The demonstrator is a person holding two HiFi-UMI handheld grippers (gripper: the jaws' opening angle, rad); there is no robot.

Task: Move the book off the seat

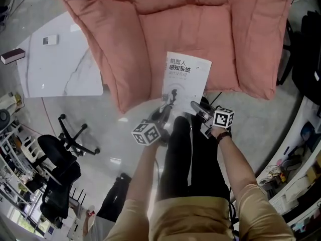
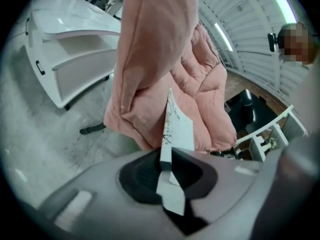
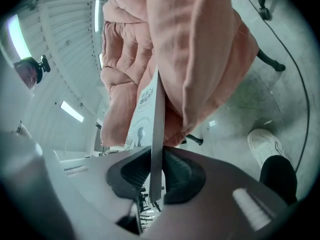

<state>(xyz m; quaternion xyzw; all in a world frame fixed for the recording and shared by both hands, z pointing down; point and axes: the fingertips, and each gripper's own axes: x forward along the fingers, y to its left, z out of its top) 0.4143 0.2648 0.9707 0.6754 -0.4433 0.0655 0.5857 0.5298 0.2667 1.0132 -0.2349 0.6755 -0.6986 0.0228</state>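
A white book [image 1: 184, 79] with dark print lies on the front edge of the pink cushioned seat [image 1: 200, 29], its near end past the cushion's rim. My left gripper [image 1: 163, 115] is shut on the book's near left corner. My right gripper [image 1: 199, 108] is shut on the near right corner. In the left gripper view the book [image 2: 177, 126] runs edge-on between the dark pads [image 2: 140, 176] of the left gripper [image 2: 167, 171]. The right gripper view shows the book [image 3: 147, 106] clamped edge-on in the right gripper [image 3: 156, 176], with pink cushion [image 3: 200, 49] behind.
A white marble table [image 1: 65, 59] with two small items stands left of the seat. A black office chair [image 1: 57, 159] is at the lower left. Cluttered shelves line the right edge. The person's black-trousered legs [image 1: 188, 154] and white shoe [image 3: 265, 144] stand on the grey floor.
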